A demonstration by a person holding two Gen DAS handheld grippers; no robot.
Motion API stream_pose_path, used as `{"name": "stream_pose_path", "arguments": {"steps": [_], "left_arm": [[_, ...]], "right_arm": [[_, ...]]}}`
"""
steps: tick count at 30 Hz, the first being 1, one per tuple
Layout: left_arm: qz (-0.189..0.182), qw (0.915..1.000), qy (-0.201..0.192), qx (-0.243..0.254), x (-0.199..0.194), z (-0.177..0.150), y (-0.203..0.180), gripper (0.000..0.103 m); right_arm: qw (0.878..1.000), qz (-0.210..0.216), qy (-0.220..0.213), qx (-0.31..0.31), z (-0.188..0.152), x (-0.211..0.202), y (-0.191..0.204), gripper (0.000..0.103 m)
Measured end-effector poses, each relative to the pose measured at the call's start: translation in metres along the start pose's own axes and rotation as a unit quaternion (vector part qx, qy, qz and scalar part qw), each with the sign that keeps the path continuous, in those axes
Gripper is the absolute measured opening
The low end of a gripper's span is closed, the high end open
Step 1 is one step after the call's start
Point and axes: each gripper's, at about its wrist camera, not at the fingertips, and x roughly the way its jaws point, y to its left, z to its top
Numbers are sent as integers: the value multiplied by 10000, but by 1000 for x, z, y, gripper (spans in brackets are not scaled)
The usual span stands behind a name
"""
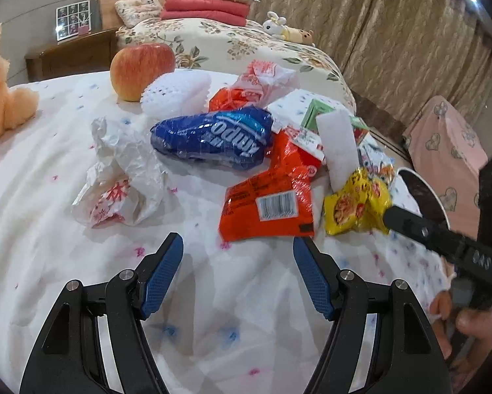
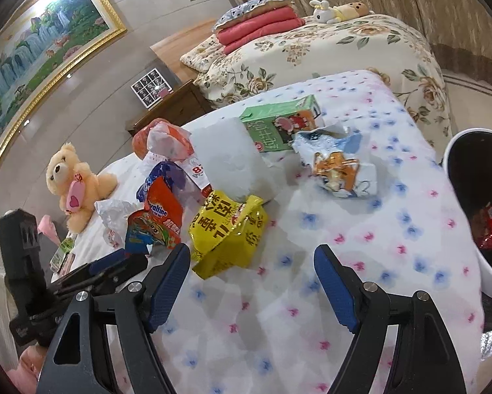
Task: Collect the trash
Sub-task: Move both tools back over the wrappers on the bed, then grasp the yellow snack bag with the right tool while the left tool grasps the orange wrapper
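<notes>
Flowered white bedsheet (image 1: 49,151) covers the near bed, trash scattered across it. Left gripper (image 1: 237,266) hovers low over the sheet, jaws wide apart, nothing between them. Just ahead of it lies an orange wrapper (image 1: 272,197) with a barcode, and behind that a blue plastic packet (image 1: 213,138). Crumpled white bag (image 1: 121,177) sits off to its left. Apple (image 1: 141,70) and white foam net (image 1: 177,93) rest further back, touching. White foam block (image 1: 338,147) leans among the wrappers, green carton (image 2: 279,124) behind it.

Right gripper (image 2: 252,272) is also spread wide and empty, its left finger right next to a yellow wrapper (image 2: 229,229); whether it touches, can't tell. Beyond, a blue-and-white tiger wrapper (image 2: 341,167) lies alone on open sheet. Black bin with white rim (image 2: 469,203) stands at the bed's right edge, a red wrapper (image 2: 485,229) already inside.

Teddy bear (image 2: 72,184) sits at the far left side of the bed, clear of the trash. Second bed (image 2: 328,55) with floral cover and folded red blankets (image 2: 259,29) is behind, curtains (image 1: 393,32) along the wall.
</notes>
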Motion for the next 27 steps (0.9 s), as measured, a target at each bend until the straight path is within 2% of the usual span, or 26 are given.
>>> {"name": "stream_pose_path", "arguments": {"steps": [5, 7, 8, 9, 10, 11, 19, 21, 23, 24, 25, 26, 27], "left_arm": [[-64, 9999, -13, -111, -3, -8, 7, 71], [-52, 9999, -41, -87, -3, -6, 4, 71], [-49, 9999, -51, -82, -3, -5, 2, 71], [-49, 9999, -84, -79, -3, -3, -1, 71], [-46, 9999, -104, -75, -2, -1, -3, 71], [-25, 9999, -130, -64, -1, 1, -6, 71], [181, 9994, -294, -95, 8, 14, -28, 70], [191, 9993, -311, -67, 10, 15, -32, 60], [147, 9996, -246, -23, 14, 15, -36, 31], [126, 9997, -190, -7, 17, 15, -37, 23], [92, 9999, -141, 7, 18, 14, -38, 9], [52, 9999, -127, 18, 18, 13, -39, 3], [34, 9999, -143, 18, 17, 12, -39, 3]], "right_arm": [[10000, -17, 80, 3, 2, 14, 4, 79], [10000, -12, 69, -23, 5, 18, 7, 74], [10000, -5, 57, -54, 5, 18, 8, 63], [9999, 19, 64, -106, 6, 20, 10, 57], [9998, 95, 73, -141, 6, 20, 12, 46], [9998, 119, 69, -168, 6, 19, 13, 44], [9999, 145, -36, 51, -4, -4, -3, 41], [9997, 156, -81, 140, -6, -12, -8, 41], [9996, 171, -134, 186, -6, -18, -11, 41], [9996, 164, -159, 187, -7, -21, -11, 41], [9995, 158, -192, 193, -9, -26, -13, 41], [9994, 159, -211, 207, -10, -28, -13, 41], [9994, 155, -233, 224, -10, -30, -14, 41]]}}
